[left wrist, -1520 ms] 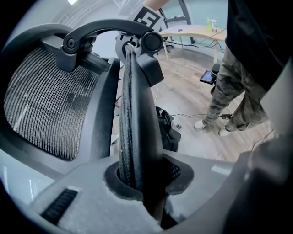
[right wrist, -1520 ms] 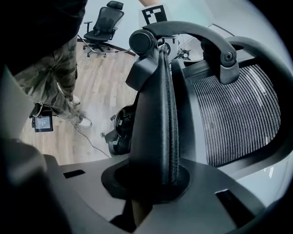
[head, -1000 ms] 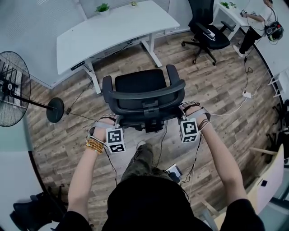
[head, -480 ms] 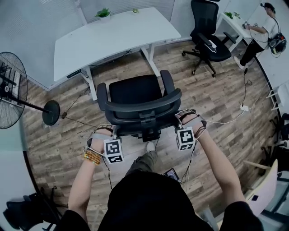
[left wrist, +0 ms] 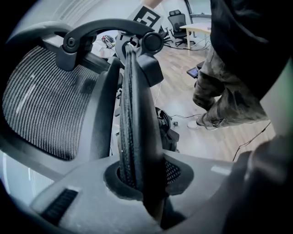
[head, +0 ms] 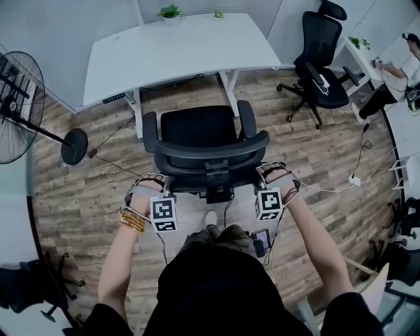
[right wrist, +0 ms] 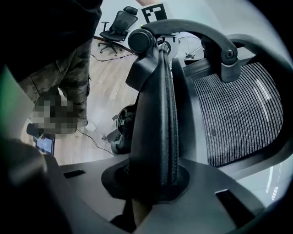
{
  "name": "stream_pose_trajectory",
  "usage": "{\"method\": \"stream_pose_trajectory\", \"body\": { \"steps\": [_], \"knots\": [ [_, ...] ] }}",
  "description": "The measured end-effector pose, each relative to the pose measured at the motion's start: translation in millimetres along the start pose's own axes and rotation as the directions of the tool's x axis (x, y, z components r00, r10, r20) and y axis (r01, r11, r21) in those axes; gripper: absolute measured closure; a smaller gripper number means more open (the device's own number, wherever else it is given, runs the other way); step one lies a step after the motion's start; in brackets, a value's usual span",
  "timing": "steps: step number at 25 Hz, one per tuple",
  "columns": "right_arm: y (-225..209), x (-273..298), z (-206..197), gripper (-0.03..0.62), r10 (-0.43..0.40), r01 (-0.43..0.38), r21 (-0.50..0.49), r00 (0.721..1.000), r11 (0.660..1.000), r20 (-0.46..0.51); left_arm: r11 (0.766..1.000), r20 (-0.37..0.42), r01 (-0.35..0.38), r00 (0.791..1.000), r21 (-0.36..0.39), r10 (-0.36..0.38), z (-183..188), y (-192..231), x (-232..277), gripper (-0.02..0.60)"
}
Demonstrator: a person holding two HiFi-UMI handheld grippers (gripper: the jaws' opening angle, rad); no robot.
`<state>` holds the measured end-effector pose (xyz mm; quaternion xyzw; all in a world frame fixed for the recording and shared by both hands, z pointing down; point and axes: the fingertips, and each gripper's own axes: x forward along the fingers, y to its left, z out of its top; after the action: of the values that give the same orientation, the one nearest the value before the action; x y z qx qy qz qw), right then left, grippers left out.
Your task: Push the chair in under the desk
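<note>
Our clothing from above
We wear a black short-sleeved top (head: 210, 289), camouflage-patterned trousers (left wrist: 224, 91), a white shoe (head: 210, 217) and, lower left, an amber beaded bracelet (head: 133, 220); thin black cables (head: 161, 244) hang by our wrists.

Head view looks steeply down on the chair (head: 197, 128) — both gripper views (close-up) face its backrest edge (left wrist: 132, 114).

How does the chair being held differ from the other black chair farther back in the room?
The held chair is clamped at its backrest edges by the left gripper and right gripper; the far chair stands untouched. The held chair faces the white desk; the far chair stands off past the desk's end. The far chair has a headrest; the held chair shows none from above. Both are black with armrests.
</note>
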<state>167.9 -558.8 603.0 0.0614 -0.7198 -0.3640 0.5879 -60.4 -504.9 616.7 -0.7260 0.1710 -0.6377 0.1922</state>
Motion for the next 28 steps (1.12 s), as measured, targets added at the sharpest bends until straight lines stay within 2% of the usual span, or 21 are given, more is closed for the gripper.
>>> {"method": "stream_pose_trajectory", "body": {
  "steps": [19, 28],
  "knots": [
    [-43, 31, -18, 0.551, 0.019, -0.017, -0.063, 0.999, 0.998, 0.042, 0.997, -0.038, 0.005, 0.999, -0.072, -0.008, -7, 34, 15, 0.517],
    [-64, 44, -39, 0.551, 0.027, -0.016, -0.127, 0.996, 0.992, 0.089, 0.991, -0.063, 0.016, 0.998, -0.13, -0.025, 8, 46, 25, 0.517]
  ]
}}
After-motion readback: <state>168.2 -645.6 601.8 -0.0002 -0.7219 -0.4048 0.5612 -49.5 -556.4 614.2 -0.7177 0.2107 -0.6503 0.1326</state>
